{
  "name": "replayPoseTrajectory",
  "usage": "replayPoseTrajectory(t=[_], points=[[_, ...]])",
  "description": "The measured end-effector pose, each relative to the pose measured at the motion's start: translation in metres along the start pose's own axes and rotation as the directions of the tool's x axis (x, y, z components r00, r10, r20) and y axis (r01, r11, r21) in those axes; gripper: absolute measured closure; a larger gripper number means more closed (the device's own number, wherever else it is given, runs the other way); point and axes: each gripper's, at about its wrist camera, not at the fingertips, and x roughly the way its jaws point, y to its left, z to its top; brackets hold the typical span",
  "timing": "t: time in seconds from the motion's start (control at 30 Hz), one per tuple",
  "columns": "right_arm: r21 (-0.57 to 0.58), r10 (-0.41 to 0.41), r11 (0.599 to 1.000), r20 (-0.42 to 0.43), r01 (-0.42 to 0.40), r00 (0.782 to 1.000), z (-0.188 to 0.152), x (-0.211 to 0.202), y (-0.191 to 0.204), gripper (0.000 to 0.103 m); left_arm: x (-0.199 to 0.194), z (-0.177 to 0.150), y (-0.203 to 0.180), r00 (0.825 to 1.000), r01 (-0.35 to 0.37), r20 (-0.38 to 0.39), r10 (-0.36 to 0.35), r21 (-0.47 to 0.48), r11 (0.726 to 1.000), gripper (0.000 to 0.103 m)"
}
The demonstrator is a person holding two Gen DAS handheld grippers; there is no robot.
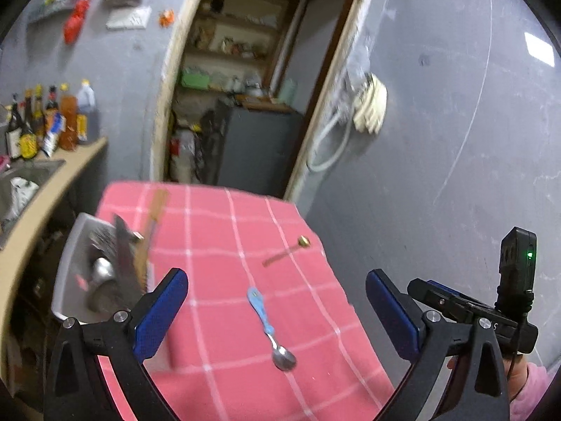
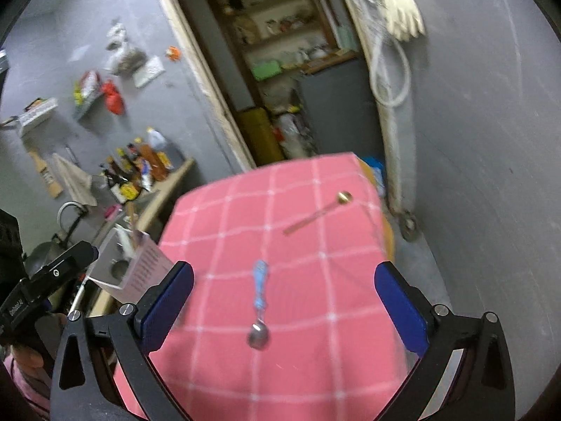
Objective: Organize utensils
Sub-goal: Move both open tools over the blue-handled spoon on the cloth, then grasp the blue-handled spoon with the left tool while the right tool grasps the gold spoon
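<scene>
A spoon with a light blue handle [image 1: 270, 326] lies on the pink checked tablecloth [image 1: 217, 231], bowl toward me; it also shows in the right wrist view [image 2: 259, 301]. A small brass-headed spoon [image 1: 285, 251] lies farther back right [image 2: 317, 214]. A white utensil holder [image 1: 75, 277] at the table's left edge holds a knife, a wooden-handled tool and a metal piece; it shows in the right wrist view too [image 2: 133, 266]. My left gripper [image 1: 277, 315] is open and empty above the blue spoon. My right gripper [image 2: 284, 308] is open and empty above the same spoon.
A counter with sauce bottles [image 1: 45, 122] and a sink [image 1: 24, 182] runs along the left. An open doorway [image 1: 245, 87] with shelves lies behind the table. A grey wall [image 1: 455, 140] stands close on the right, with a hose and gloves [image 1: 368, 105] hanging.
</scene>
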Motion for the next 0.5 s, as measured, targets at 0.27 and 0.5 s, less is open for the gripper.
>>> replayPoseTrajectory(t=[0.27, 0.5], points=[[0.071, -0.007, 0.997, -0.133, 0.017, 0.991, -0.027, 0.034, -0.043, 0.002, 0.063, -0.029, -0.005, 0.980, 0.045, -0.191, -0.058, -0.072, 0.996, 0.001], [0.112, 0.046, 0.994, -0.216, -0.022, 0.975, -0.033, 0.074, -0.070, 0.002, 0.114, -0.046, -0.003, 0.954, 0.010, -0.297, -0.043, -0.113, 0.994, 0.013]])
